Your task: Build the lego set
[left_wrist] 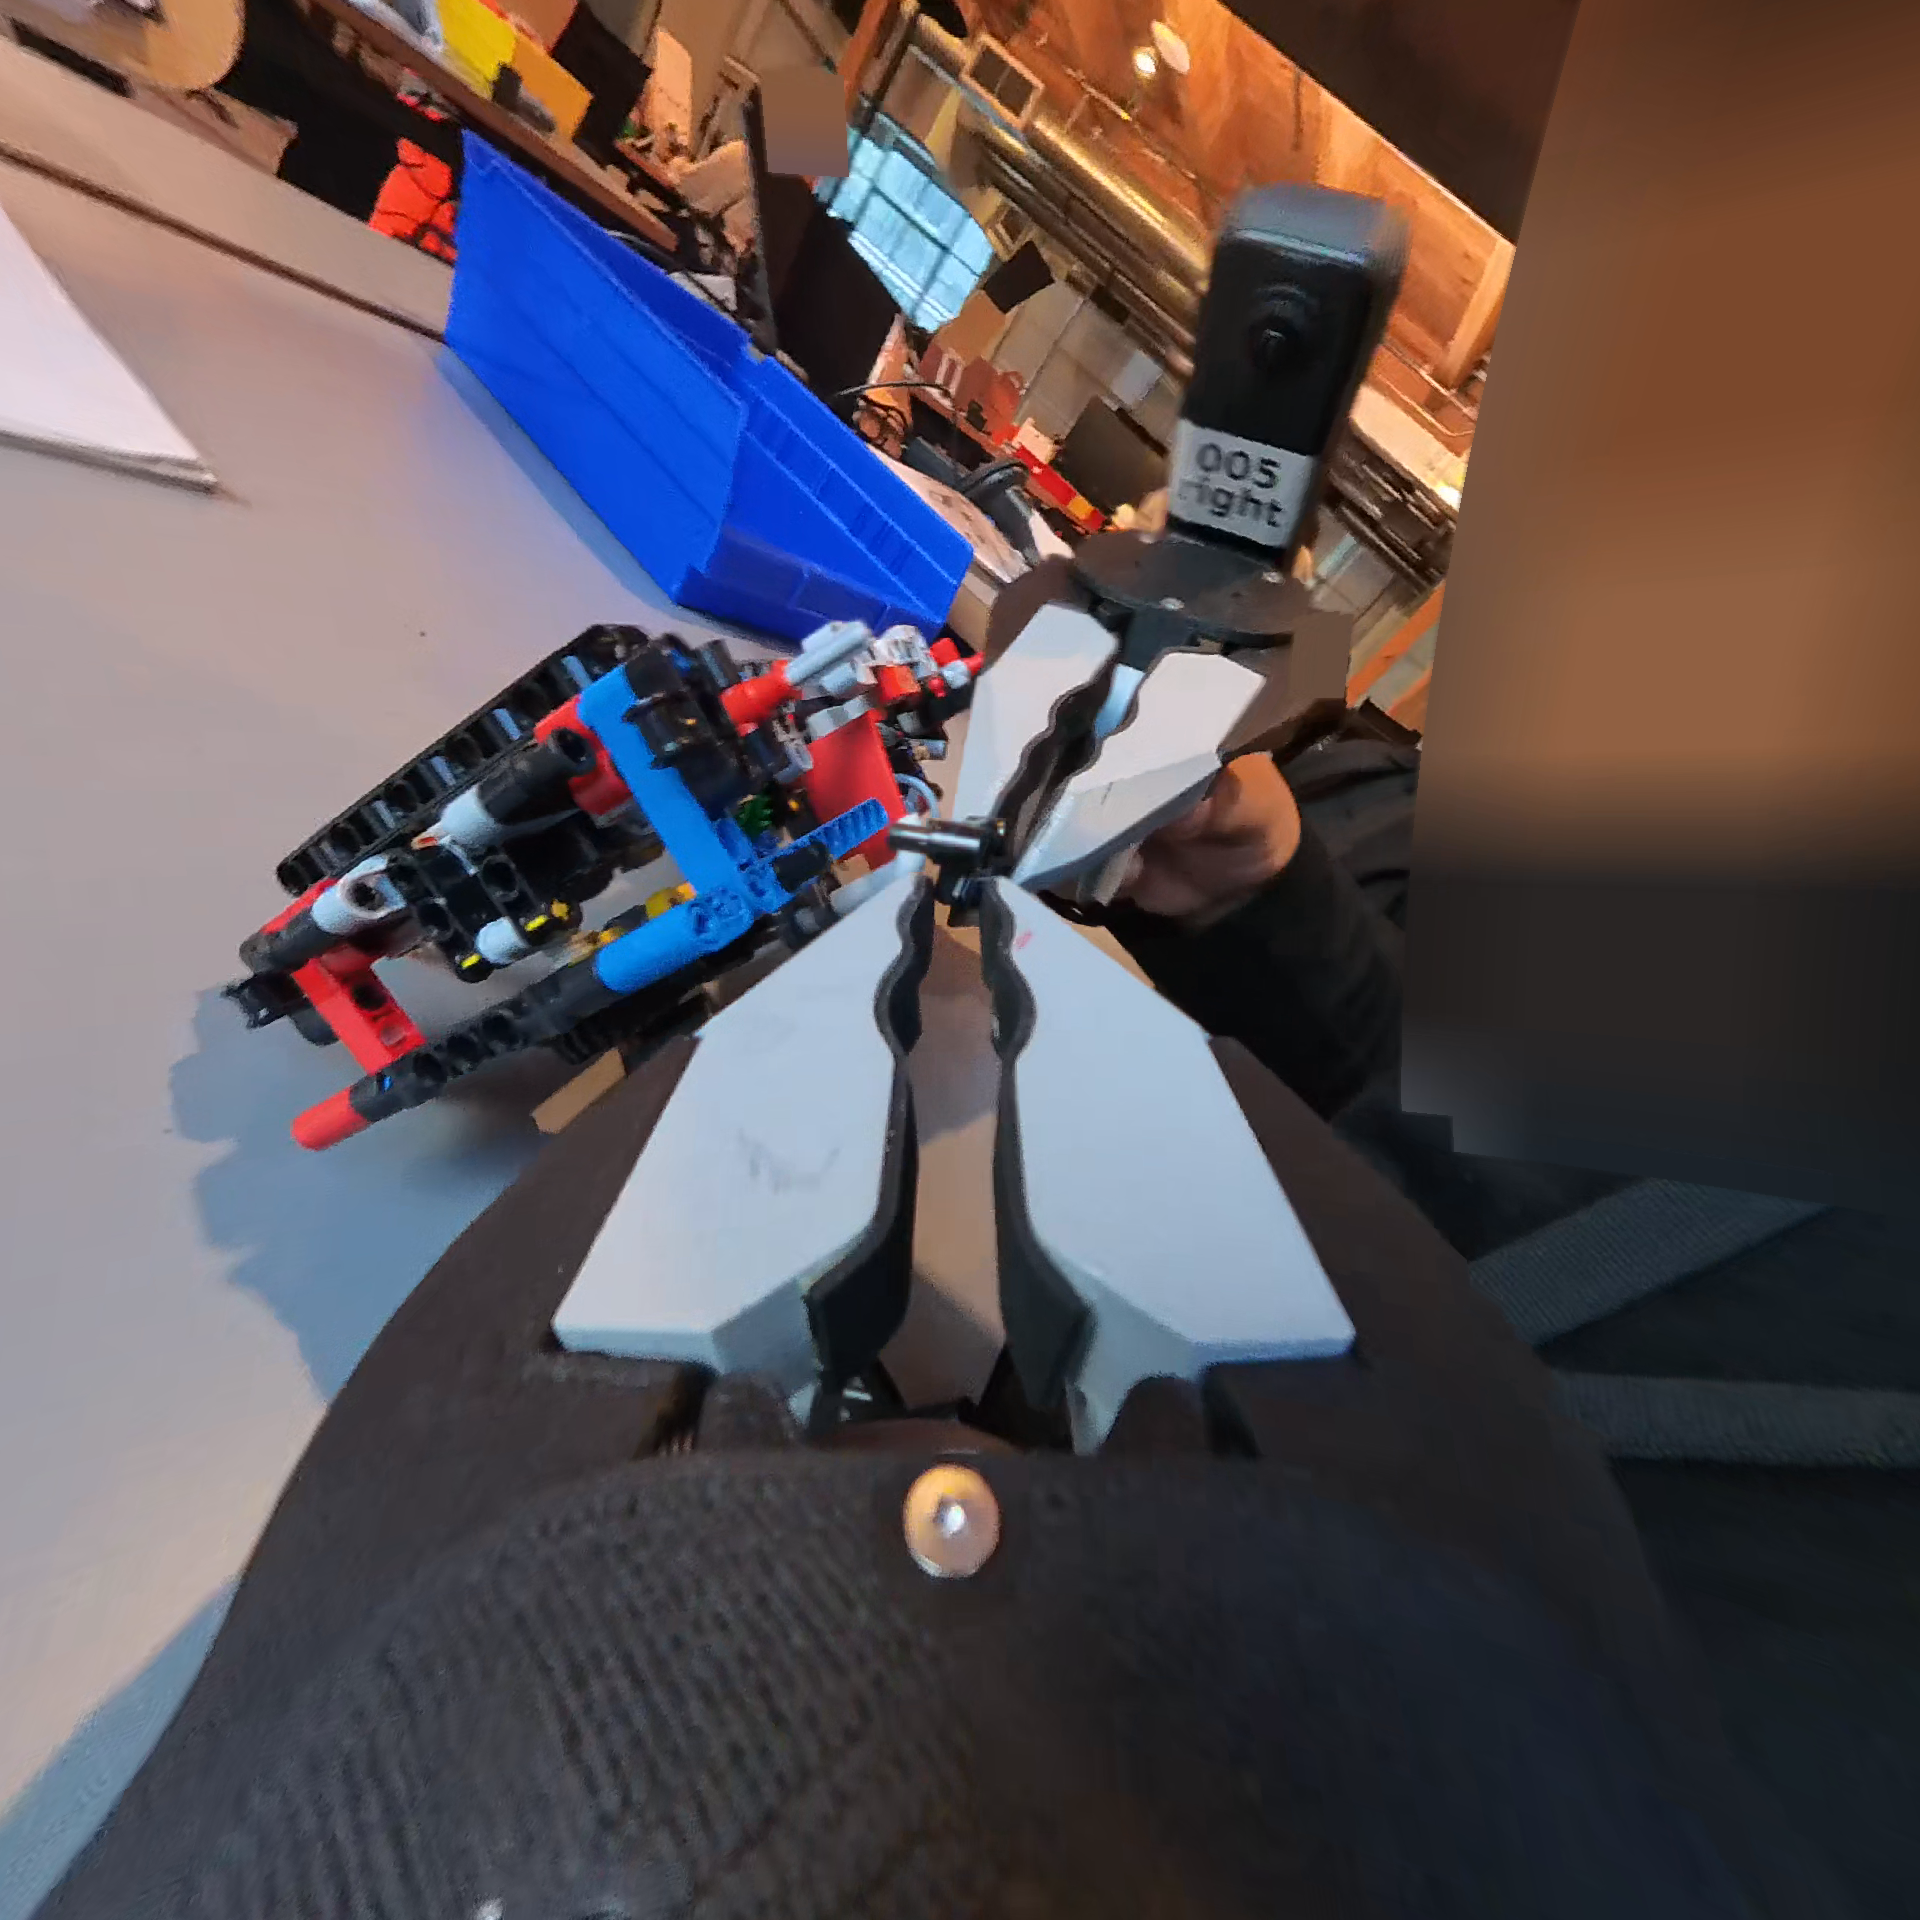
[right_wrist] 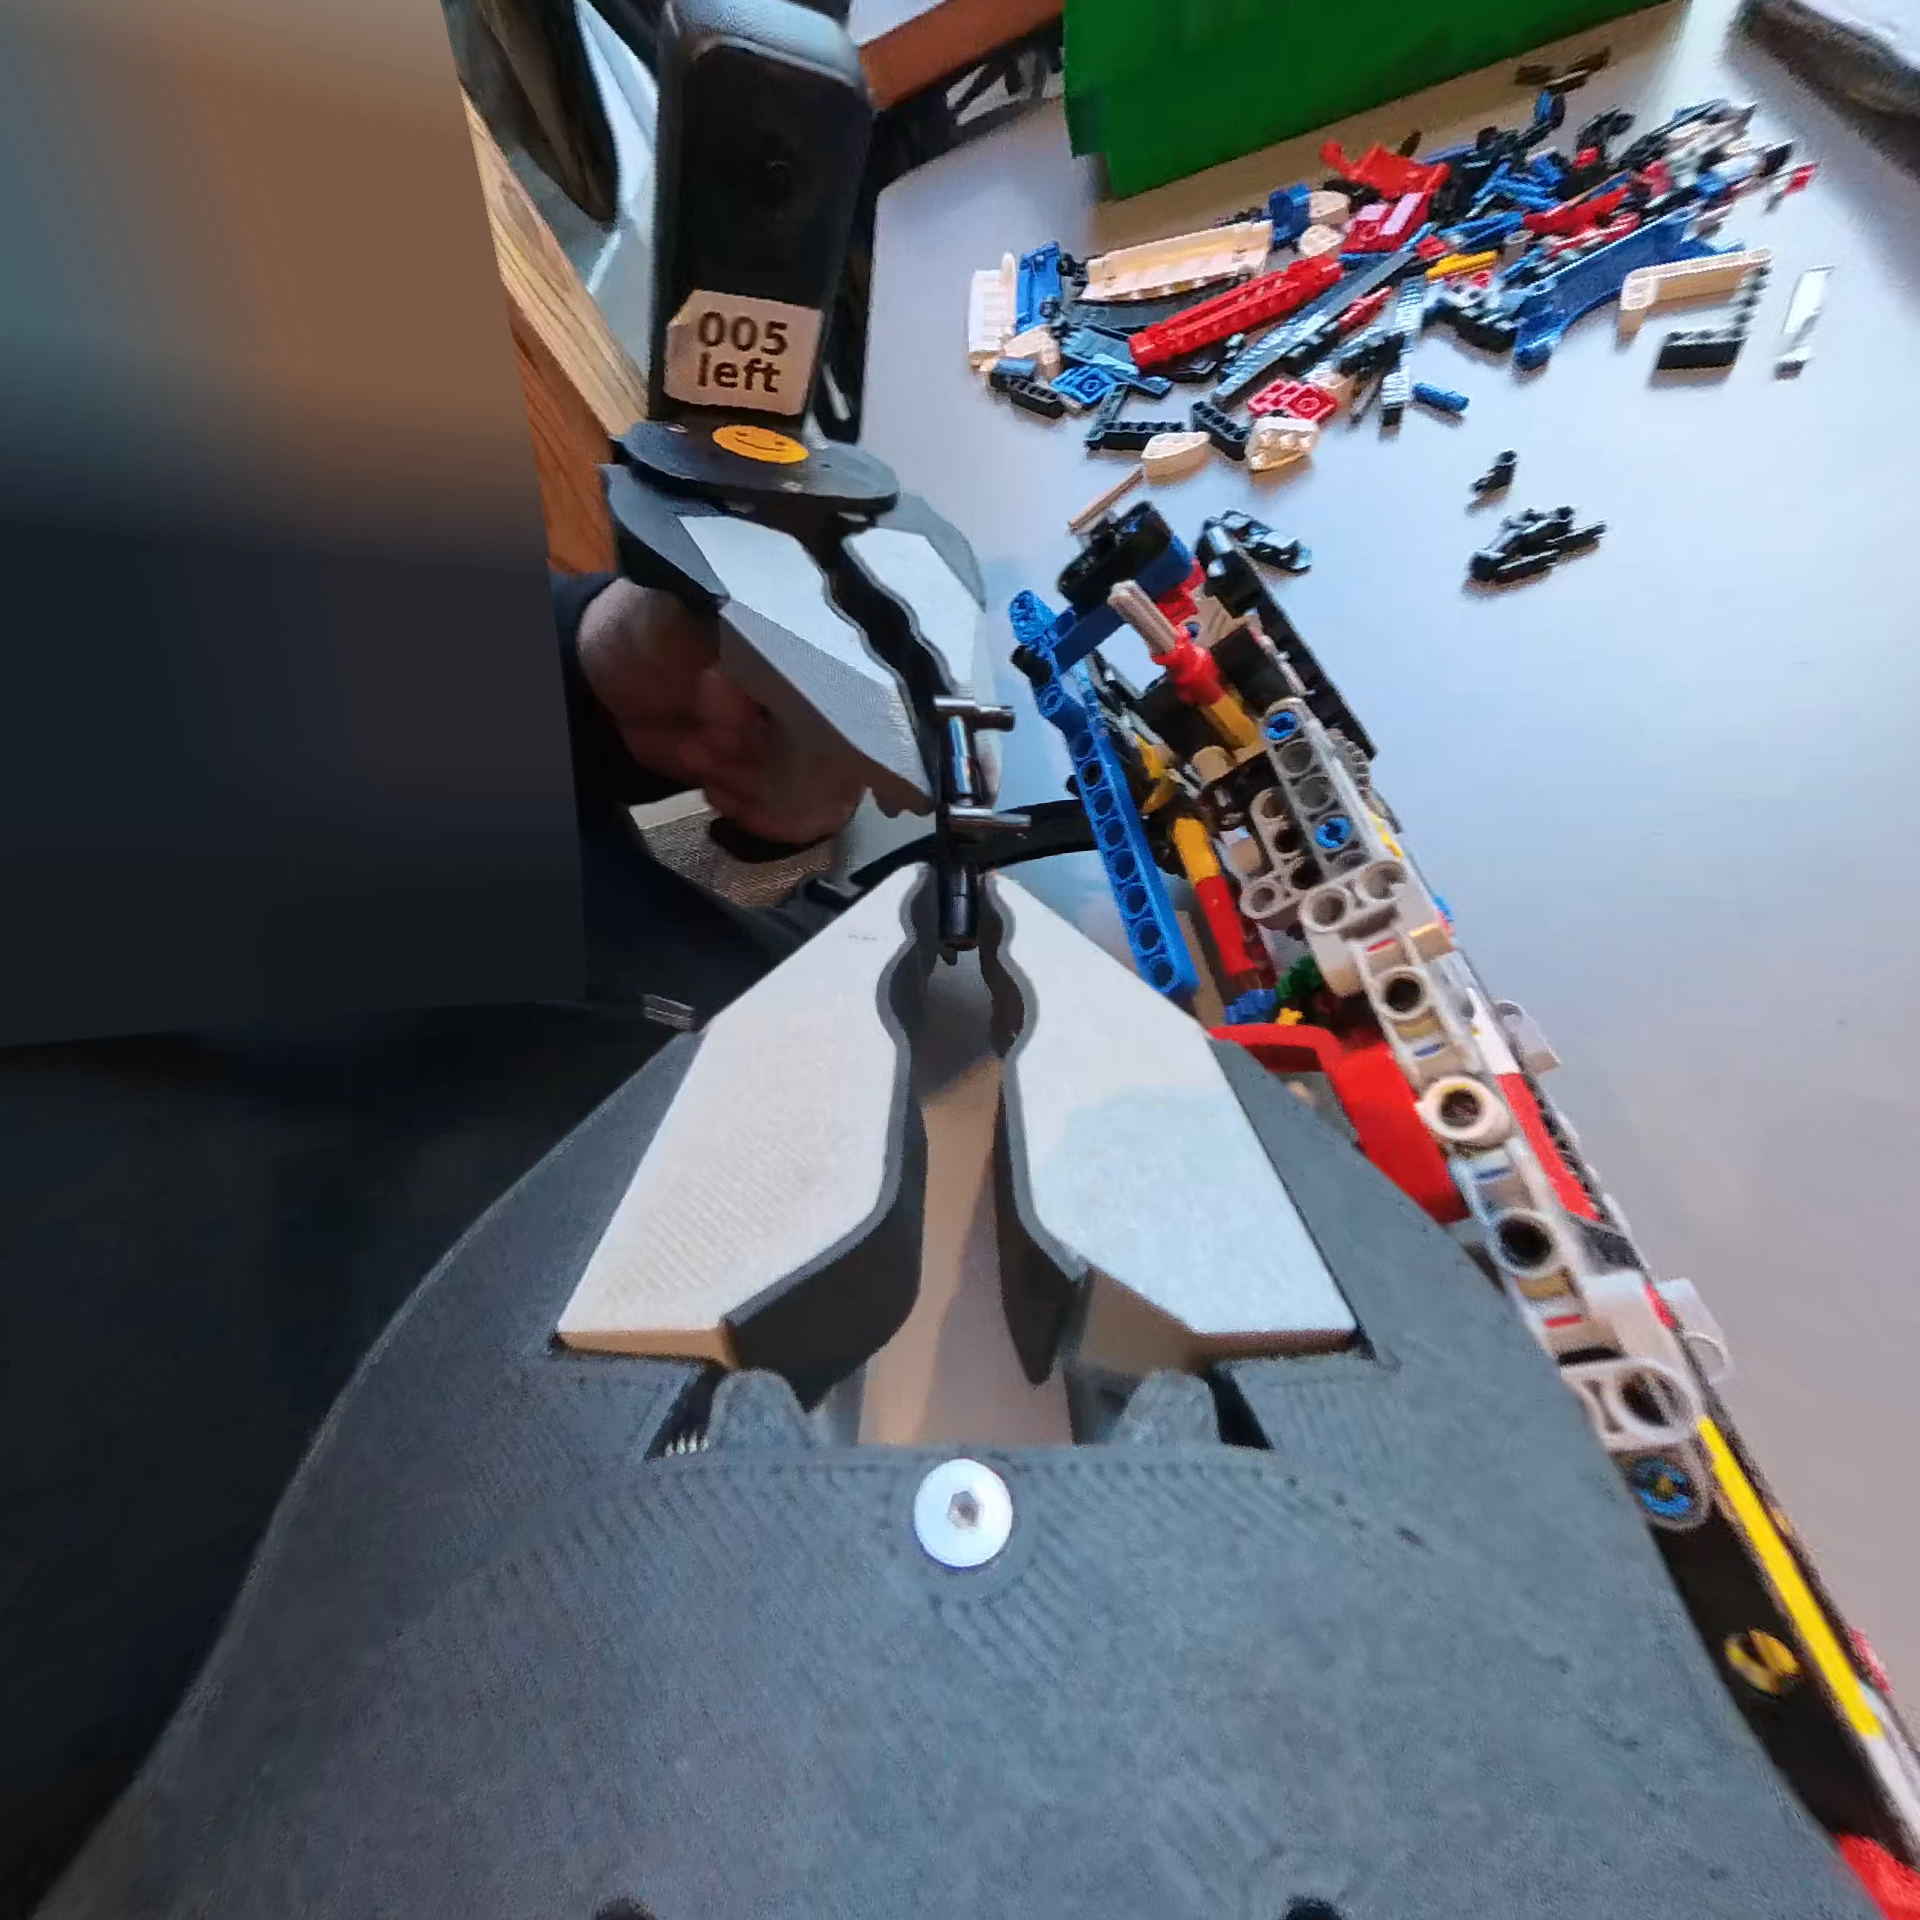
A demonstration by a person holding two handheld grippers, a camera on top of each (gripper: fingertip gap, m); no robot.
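My left gripper [left_wrist: 951,899] and my right gripper [right_wrist: 956,920] meet tip to tip in the air at the table's near edge. Each is shut on one end of a small black lego pin piece [left_wrist: 940,836], which also shows in the right wrist view [right_wrist: 964,748]. The right gripper [left_wrist: 1003,836] shows opposite in the left wrist view, and the left gripper [right_wrist: 948,774] shows opposite in the right wrist view. The part-built lego vehicle [left_wrist: 582,831], in black, red, blue and grey, lies on the grey table just beside the tips; it also shows in the right wrist view [right_wrist: 1309,883].
A pile of loose lego parts [right_wrist: 1403,281] lies farther back, in front of a green bin [right_wrist: 1299,83]. A few stray black parts [right_wrist: 1532,540] lie apart. A blue bin [left_wrist: 675,416] stands behind the vehicle. White paper [left_wrist: 73,395] lies at the left. Hands [left_wrist: 1216,831] hold the grippers.
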